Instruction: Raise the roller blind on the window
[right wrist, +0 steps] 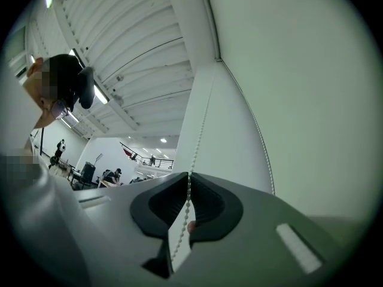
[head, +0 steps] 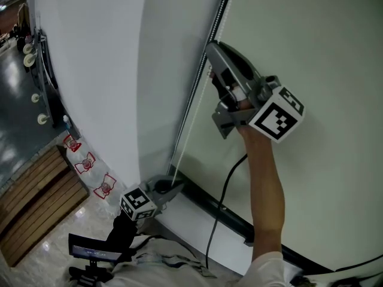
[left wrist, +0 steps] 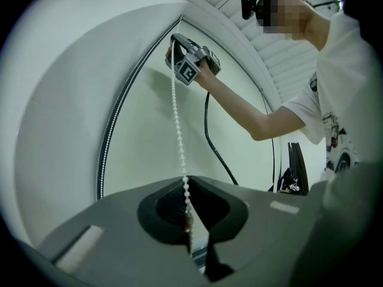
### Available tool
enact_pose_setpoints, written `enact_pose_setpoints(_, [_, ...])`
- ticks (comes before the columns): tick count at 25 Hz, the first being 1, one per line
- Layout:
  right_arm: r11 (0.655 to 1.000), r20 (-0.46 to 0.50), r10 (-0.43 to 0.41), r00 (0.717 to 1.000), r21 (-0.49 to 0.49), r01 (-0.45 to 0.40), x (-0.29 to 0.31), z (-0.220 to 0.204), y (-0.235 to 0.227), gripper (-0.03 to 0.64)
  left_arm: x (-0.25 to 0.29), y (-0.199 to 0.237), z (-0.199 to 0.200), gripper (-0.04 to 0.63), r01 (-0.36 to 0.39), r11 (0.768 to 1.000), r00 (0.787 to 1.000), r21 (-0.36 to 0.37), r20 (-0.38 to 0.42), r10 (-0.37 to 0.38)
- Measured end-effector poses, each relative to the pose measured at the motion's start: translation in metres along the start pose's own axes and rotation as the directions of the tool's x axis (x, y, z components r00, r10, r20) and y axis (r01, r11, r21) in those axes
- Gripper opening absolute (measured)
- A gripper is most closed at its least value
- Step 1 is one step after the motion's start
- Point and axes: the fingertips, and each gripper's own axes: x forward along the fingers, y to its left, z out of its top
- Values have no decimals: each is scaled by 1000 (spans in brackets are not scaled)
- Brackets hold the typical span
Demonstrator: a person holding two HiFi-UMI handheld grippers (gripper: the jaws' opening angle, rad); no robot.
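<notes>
A white bead chain (head: pixel 190 103) hangs beside the pale roller blind (head: pixel 317 46), which has a dark bar (head: pixel 230 215) along its lower edge. My right gripper (head: pixel 210 46) is raised high, pointing up along the chain, and is shut on the chain (right wrist: pixel 197 139). The beads run straight through its closed jaws (right wrist: pixel 189 175). Lower down, by the dark bar, my left gripper (head: pixel 175 186) is shut on the same chain. In the left gripper view the chain (left wrist: pixel 177 124) rises taut from its closed jaws (left wrist: pixel 185 181) to the right gripper (left wrist: pixel 188 55).
A white curved wall (head: pixel 102 70) stands left of the chain, with red stickers (head: pixel 88 163) near its foot. Wooden decking (head: pixel 33 211) lies at the lower left. A black cable (head: pixel 222 199) hangs from my right gripper. A second strand of the chain (left wrist: pixel 111 130) runs along the blind's edge.
</notes>
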Motion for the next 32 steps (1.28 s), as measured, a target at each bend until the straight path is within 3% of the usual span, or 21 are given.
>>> enact_pose_setpoints(14, [1000, -21, 16, 1000, 10, -16, -12, -10, 23, 13, -1, -2, -5, -2, 0, 1000, 1000, -16, -8, 0])
enact_pose_setpoints(32, [986, -219, -9, 976, 159, 45, -61, -157, 44, 13, -2, -2, -3, -2, 2, 1000, 1000, -26, -3, -3])
